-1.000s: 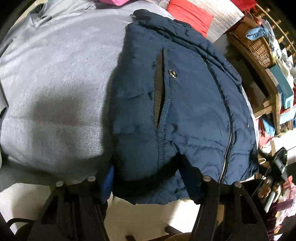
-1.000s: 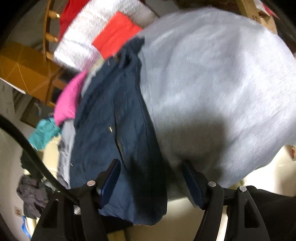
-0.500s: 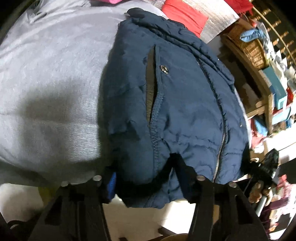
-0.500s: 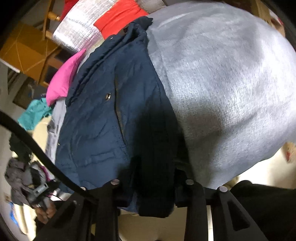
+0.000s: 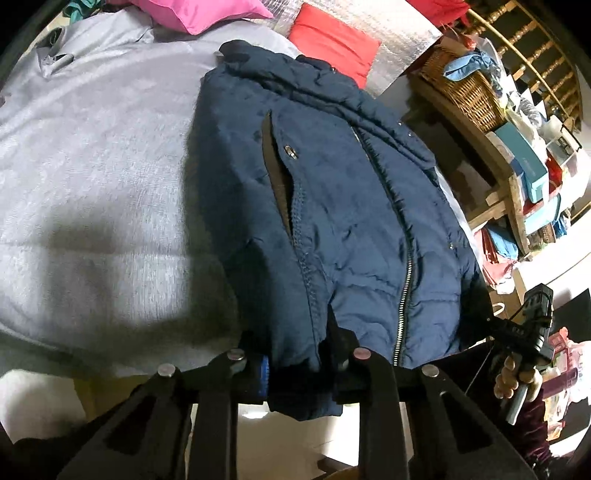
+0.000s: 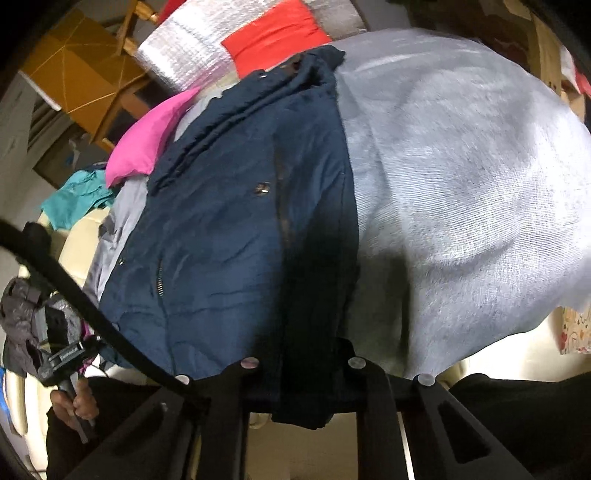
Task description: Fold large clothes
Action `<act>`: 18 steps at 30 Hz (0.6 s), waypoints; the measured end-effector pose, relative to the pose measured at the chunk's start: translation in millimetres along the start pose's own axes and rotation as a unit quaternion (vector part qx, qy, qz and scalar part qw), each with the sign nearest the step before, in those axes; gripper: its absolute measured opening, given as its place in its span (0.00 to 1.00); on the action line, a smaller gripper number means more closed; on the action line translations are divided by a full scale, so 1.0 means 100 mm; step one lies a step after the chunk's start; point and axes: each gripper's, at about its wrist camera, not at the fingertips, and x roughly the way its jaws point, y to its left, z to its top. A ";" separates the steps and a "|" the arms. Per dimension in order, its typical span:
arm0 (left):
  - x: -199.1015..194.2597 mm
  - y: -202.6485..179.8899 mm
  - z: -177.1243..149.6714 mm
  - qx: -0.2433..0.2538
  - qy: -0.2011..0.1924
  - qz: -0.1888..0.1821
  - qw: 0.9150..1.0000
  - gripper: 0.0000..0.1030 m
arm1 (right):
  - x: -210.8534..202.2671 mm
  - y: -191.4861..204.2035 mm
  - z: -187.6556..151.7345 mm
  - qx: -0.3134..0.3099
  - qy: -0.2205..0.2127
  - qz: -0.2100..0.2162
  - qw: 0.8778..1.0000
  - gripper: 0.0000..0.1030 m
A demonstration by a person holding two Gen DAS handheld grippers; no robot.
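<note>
A navy padded jacket (image 5: 332, 203) with a zip and a snap pocket lies on a large grey knit garment (image 5: 92, 166) spread over the table. My left gripper (image 5: 297, 354) is closing, and the jacket's near hem is bunched between its pads. In the right wrist view the same jacket (image 6: 229, 240) lies left of the grey garment (image 6: 461, 184). My right gripper (image 6: 304, 369) is shut on the hem's dark folded edge. Each view shows the other gripper held in a hand at the jacket's far corner.
A pink cushion (image 5: 195, 14), a red cushion (image 5: 332, 40) and a silver quilted sheet lie behind the clothes. A wicker basket (image 5: 465, 88) and boxes fill wooden shelves on the right. A teal cloth (image 6: 74, 203) and a black cable (image 6: 74, 295) are at the left.
Both grippers went from wide open around the jacket's hem to closed on it. The hem has bunched and lifted slightly, and both views have shifted.
</note>
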 end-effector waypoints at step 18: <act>-1.03 -0.35 0.35 0.023 -0.071 -0.080 0.994 0.21 | -1.01 0.15 0.31 -0.051 -0.100 0.113 0.987 0.15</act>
